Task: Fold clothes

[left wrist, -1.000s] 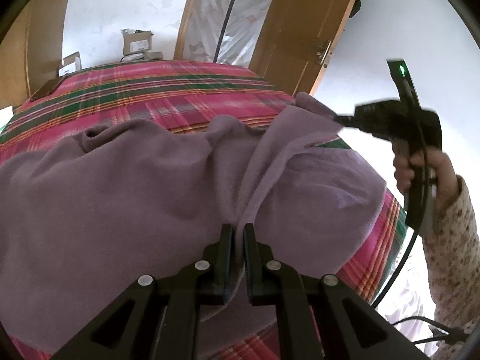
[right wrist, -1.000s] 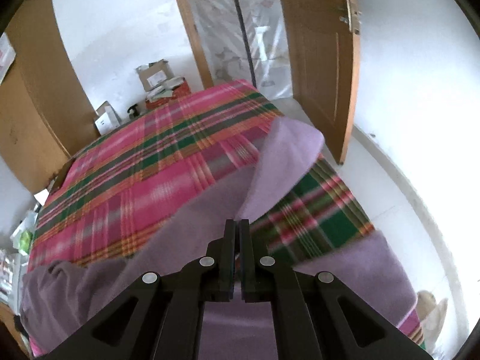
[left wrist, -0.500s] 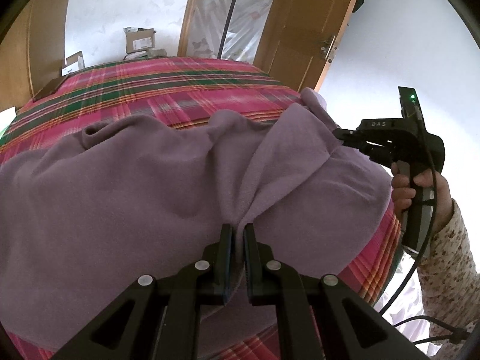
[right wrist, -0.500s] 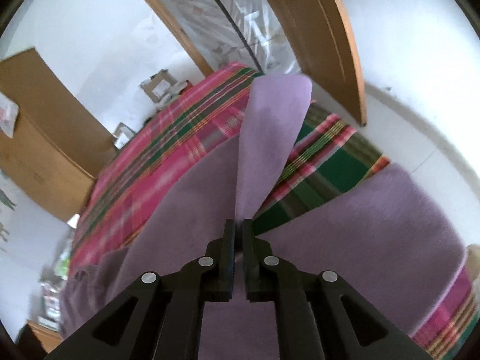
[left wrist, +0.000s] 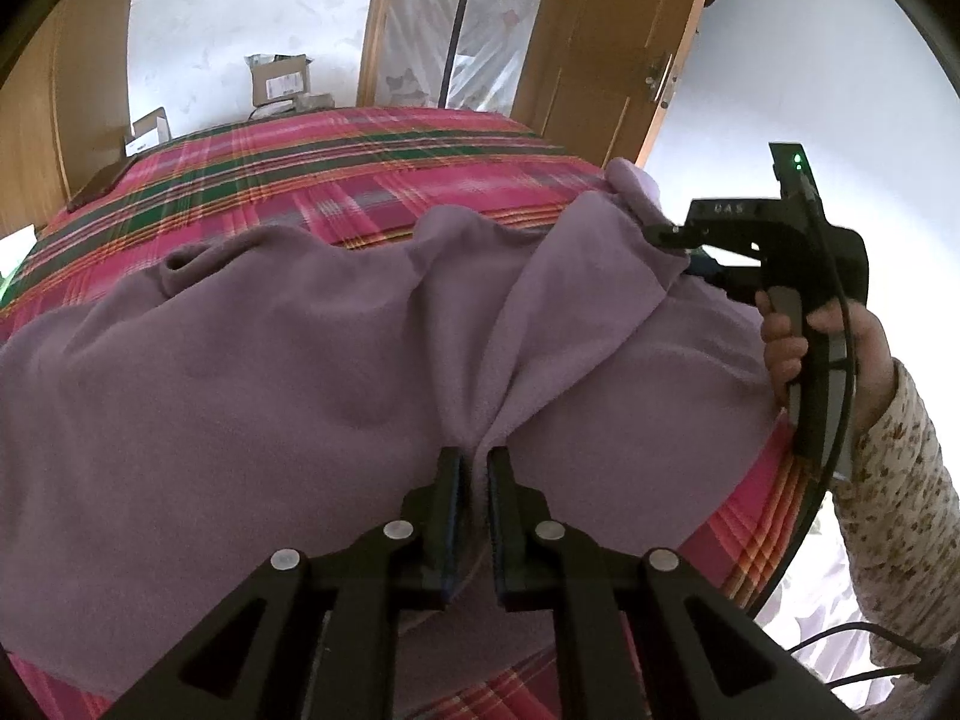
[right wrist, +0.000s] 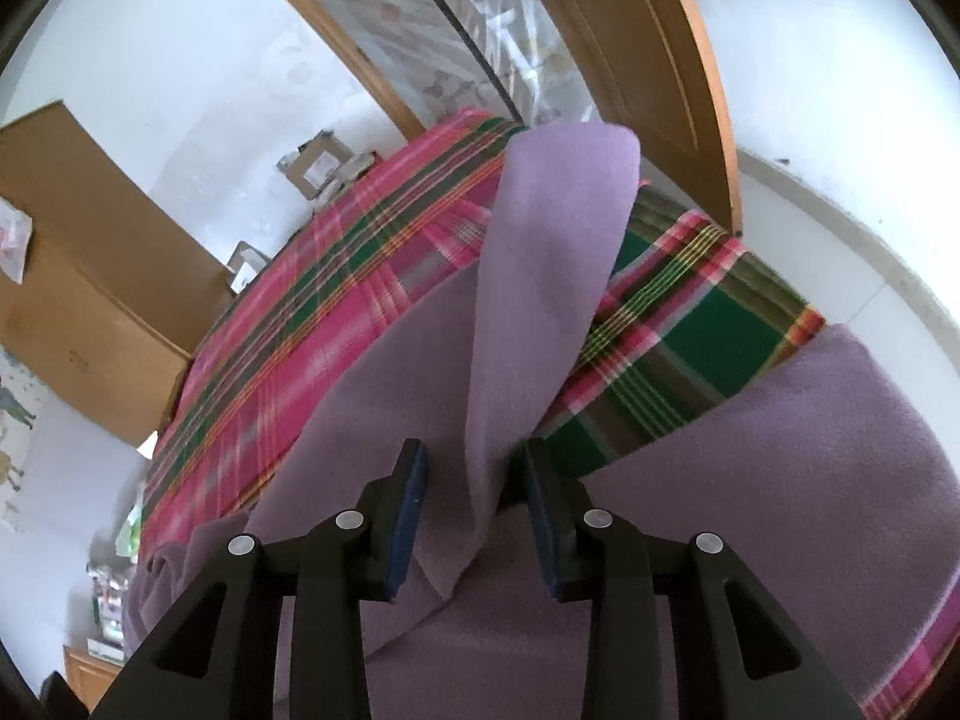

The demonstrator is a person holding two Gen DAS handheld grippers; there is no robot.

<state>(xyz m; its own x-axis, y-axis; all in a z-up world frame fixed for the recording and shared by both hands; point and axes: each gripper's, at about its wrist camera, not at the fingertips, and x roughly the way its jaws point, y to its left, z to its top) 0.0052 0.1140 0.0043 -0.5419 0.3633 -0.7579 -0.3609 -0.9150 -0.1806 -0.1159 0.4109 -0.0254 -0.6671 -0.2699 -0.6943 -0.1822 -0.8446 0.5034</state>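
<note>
Left hand-held gripper (left wrist: 474, 468): jaws clenched on a pinched ridge of the purple fleece garment (left wrist: 240, 372), with fabric gathered between the two pads. Right hand-held gripper (right wrist: 474, 480): jaws spread apart and released; a strip of the garment (right wrist: 540, 276) hangs loose in the gap, nearer the right pad, and whether it touches that pad cannot be told.

The garment lies spread over a bed covered by a red-and-green plaid bedspread (left wrist: 336, 180), filling the near half of it.

View differences:
- The left wrist view alone shows the right hand-held gripper from the side (left wrist: 678, 237), its tips at the garment's far right edge, held by a hand (left wrist: 828, 336) in a floral-print sleeve (left wrist: 894, 480). A green light shows at the top of the device.
- The right wrist view alone shows the spread jaws and a wooden cabinet (right wrist: 78, 276) to the left of the bed.

Containers: cardboard boxes (left wrist: 279, 78) stand beyond the far edge of the bed; their contents cannot be made out.

Hidden or unclear: the garment's lower edge is cut off behind the gripper bodies in both views. An open wooden door (left wrist: 612, 54) stands beside a plastic-draped doorway (left wrist: 450, 24).
</note>
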